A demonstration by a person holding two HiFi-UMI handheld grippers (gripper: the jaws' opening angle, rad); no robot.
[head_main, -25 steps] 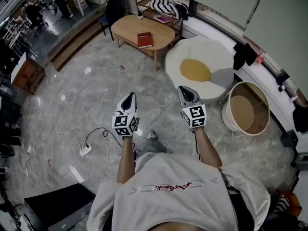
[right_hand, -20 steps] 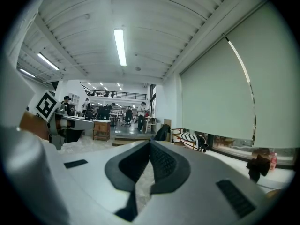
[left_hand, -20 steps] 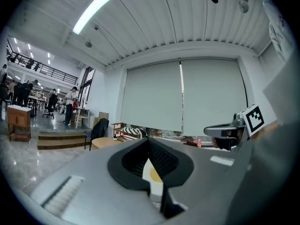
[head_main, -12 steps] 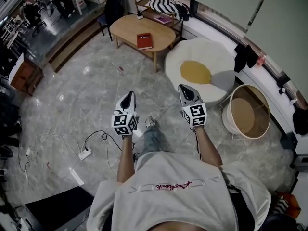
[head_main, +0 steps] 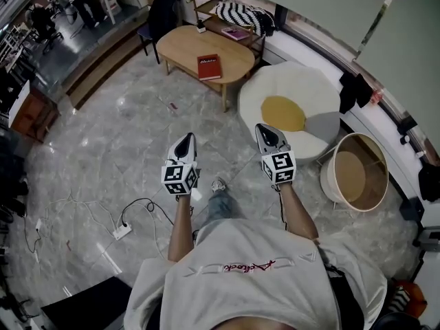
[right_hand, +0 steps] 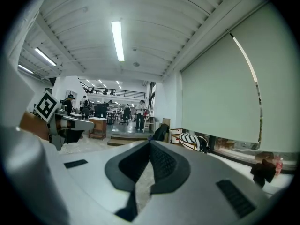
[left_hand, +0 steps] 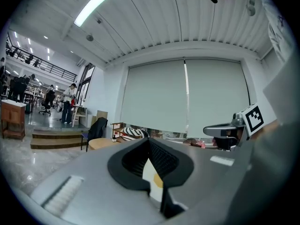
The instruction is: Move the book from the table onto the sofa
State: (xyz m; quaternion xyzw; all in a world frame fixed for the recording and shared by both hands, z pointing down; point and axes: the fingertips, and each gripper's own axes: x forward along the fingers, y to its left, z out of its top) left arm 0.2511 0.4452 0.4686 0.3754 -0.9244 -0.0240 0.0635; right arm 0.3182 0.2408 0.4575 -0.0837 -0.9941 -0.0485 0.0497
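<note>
A red book lies flat on the oval wooden table far ahead of me in the head view. Right of the table sits a white round sofa cushion with a yellow centre. My left gripper and right gripper are held level in front of my body over the marble floor, well short of the table. Both are shut with nothing between their jaws. In the left gripper view the table edge shows at left and the right gripper at right.
A dark chair stands behind the table, beside a shelf with a striped cushion. A round wooden-rimmed basket table stands at right. A power strip and cables lie on the floor at left. My shoe shows between the grippers.
I have walked forward: the table, book and white sofa cushion have slid lower and nearer in the head view. Both grippers keep the same pose and stay shut.
</note>
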